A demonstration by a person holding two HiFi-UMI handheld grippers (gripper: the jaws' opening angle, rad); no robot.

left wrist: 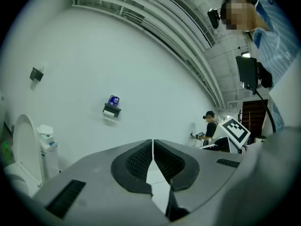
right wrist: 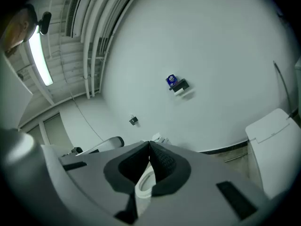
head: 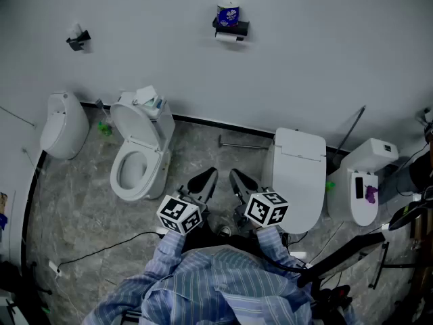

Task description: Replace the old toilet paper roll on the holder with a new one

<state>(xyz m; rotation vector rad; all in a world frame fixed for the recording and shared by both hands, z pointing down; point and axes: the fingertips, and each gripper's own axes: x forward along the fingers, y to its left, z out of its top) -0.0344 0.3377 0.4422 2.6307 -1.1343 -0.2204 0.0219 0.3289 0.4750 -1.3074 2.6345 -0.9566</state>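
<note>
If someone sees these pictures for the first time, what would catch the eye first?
White toilets line the wall: an open toilet at the left and a closed toilet at the right. High on that wall, a blue-wrapped roll sits on top of the black holder. At the bottom of the head view, the left gripper and the right gripper point forward side by side, both shut and empty.
</note>
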